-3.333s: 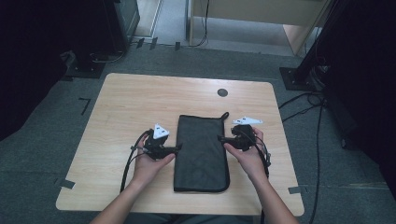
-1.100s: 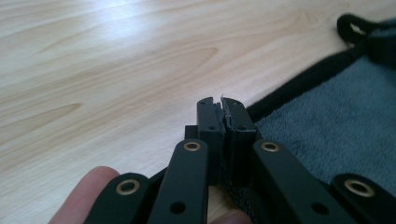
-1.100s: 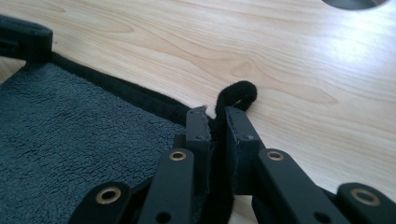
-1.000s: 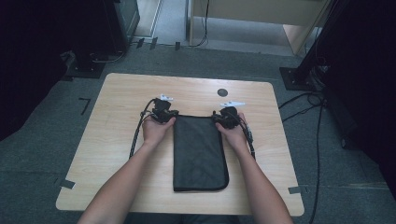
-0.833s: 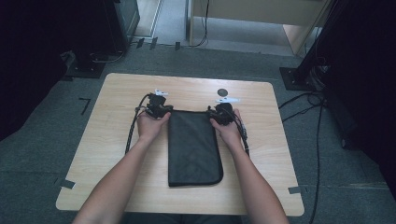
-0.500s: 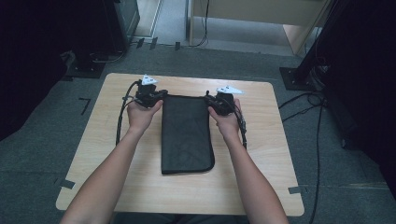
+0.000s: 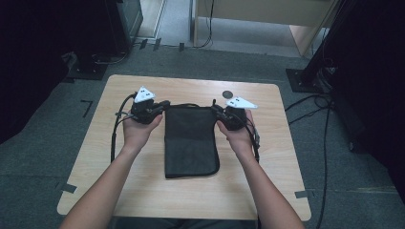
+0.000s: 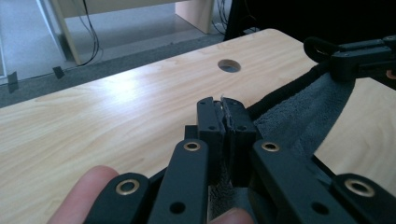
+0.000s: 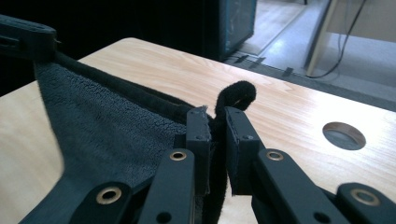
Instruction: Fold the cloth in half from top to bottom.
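Note:
A dark grey folded towel (image 7: 191, 140) hangs stretched between my two grippers over the light wooden table (image 7: 143, 191), its lower end resting on the tabletop. My left gripper (image 7: 165, 104) is shut on the towel's far left corner (image 8: 280, 121); in the left gripper view its jaws (image 8: 223, 116) pinch the black hem. My right gripper (image 7: 216, 109) is shut on the far right corner, where a small black loop (image 9: 236, 95) sticks up between the jaws (image 9: 215, 126). The towel's fleecy face (image 9: 93, 135) slopes away toward the other gripper (image 9: 23, 37).
A round cable hole (image 7: 228, 93) lies in the table near its far edge, just behind the right gripper. Cables trail from both grippers along the forearms. Black stands and cables sit on the grey floor (image 7: 334, 157) around the table; tape marks lie at its corners.
Both hands have risen and moved toward the far edge, lifting the towel's far end; the towel slid away from the near edge and its top edge is pulled taut.

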{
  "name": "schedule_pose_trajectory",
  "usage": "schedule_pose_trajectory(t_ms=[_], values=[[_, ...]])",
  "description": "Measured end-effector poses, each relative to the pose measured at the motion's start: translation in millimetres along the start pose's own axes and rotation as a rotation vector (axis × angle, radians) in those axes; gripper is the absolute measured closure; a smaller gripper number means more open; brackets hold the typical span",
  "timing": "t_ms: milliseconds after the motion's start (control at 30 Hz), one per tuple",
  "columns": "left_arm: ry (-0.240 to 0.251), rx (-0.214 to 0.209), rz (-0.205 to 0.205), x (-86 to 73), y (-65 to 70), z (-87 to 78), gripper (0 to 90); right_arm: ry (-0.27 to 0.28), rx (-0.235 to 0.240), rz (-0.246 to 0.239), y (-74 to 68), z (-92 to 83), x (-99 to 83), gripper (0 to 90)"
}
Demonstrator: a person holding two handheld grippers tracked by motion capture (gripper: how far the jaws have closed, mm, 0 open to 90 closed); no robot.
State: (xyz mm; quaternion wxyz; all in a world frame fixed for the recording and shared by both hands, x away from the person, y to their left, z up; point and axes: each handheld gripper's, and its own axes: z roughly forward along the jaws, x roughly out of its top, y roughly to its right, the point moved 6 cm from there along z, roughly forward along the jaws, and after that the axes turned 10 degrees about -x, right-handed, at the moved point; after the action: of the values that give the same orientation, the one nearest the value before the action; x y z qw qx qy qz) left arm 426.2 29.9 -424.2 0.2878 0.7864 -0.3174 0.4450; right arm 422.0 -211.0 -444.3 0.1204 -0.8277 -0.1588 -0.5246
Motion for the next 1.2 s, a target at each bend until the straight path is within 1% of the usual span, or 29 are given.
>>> schedule_pose_trajectory(t_ms=[67,167,233,267,300,333,367,400,467,500,533,567,600,667,733,767,800,833,867,933,1033,1133,1200], values=[[-0.004,0.001,0.027,-5.5,7.2,-5.5,87.5,0.004,0.005,-0.022,-3.5,-7.5,-3.5,81.6],[-0.002,-0.011,0.04,-13.7,16.7,-12.0,87.5,0.003,0.009,-0.067,-8.4,-16.9,-9.7,81.5],[-0.002,-0.015,0.052,-19.0,22.5,-15.7,87.4,0.004,0.019,-0.079,-11.9,-23.7,-13.5,81.5],[-0.002,-0.026,0.056,-24.1,27.6,-18.9,87.5,0.003,0.023,-0.09,-14.4,-29.5,-17.6,81.5],[-0.002,-0.026,0.056,-24.1,27.6,-18.9,87.4,0.003,0.023,-0.09,-14.4,-29.5,-17.6,81.5],[-0.006,-0.023,0.064,-28.4,31.4,-21.0,87.4,-0.002,0.034,-0.101,-18.3,-36.8,-25.0,81.4],[-0.012,-0.024,0.085,-35.7,37.4,-23.2,87.4,-0.007,0.037,-0.11,-19.5,-39.2,-29.2,81.3],[-0.012,-0.024,0.085,-35.7,37.4,-23.2,87.4,-0.012,0.04,-0.116,-20.9,-41.5,-33.7,81.3],[-0.025,-0.031,0.099,-44.3,43.3,-24.6,87.3,-0.023,0.048,-0.12,-22.7,-45.5,-42.9,81.3],[-0.032,-0.028,0.108,-48.9,46.4,-25.3,87.3,-0.023,0.048,-0.12,-22.7,-45.5,-42.9,81.3],[-0.038,-0.028,0.117,-53.7,49.3,-25.7,87.3,-0.037,0.062,-0.121,-25.1,-49.1,-52.3,81.3],[-0.045,-0.027,0.125,-59.0,52.1,-25.9,87.3,-0.037,0.062,-0.121,-25.1,-49.1,-52.3,81.3],[-0.054,-0.028,0.129,-64.8,54.7,-25.9,87.3,-0.042,0.067,-0.123,-26.0,-50.8,-57.0,81.3],[-0.072,-0.039,0.126,-77.4,59.9,-25.1,87.3,-0.063,0.071,-0.13,-27.8,-53.3,-67.3,81.3],[-0.077,-0.06,0.098,-89.9,64.7,-24.7,87.3,-0.083,0.08,-0.134,-29.5,-54.7,-77.9,81.3],[-0.087,-0.062,0.102,-95.9,66.5,-24.5,87.2,-0.093,0.08,-0.138,-29.8,-55.5,-83.1,81.3],[-0.096,-0.072,0.085,-106.7,70.3,-24.1,87.2,-0.113,0.094,-0.135,-31.4,-57.3,-93.3,81.2],[-0.096,-0.072,0.085,-106.7,70.3,-24.1,87.2,-0.113,0.094,-0.135,-31.4,-57.3,-93.3,81.2],[-0.098,-0.076,0.077,-111.4,72.0,-24.1,87.2,-0.129,0.101,-0.143,-33.1,-59.5,-102.7,81.2],[-0.113,-0.075,0.083,-119.6,74.8,-24.5,87.1,-0.133,0.104,-0.148,-33.6,-60.1,-105.7,81.2],[-0.125,-0.079,0.075,-129.9,78.5,-23.6,87.1,-0.15,0.118,-0.153,-35.8,-63.0,-117.8,81.1],[-0.143,-0.078,0.08,-137.1,81.5,-22.7,87.0,-0.165,0.126,-0.15,-37.3,-64.9,-123.4,81.0],[-0.143,-0.083,0.077,-139.1,83.2,-23.9,86.9,-0.172,0.127,-0.153,-37.6,-66.3,-125.4,81.0]])
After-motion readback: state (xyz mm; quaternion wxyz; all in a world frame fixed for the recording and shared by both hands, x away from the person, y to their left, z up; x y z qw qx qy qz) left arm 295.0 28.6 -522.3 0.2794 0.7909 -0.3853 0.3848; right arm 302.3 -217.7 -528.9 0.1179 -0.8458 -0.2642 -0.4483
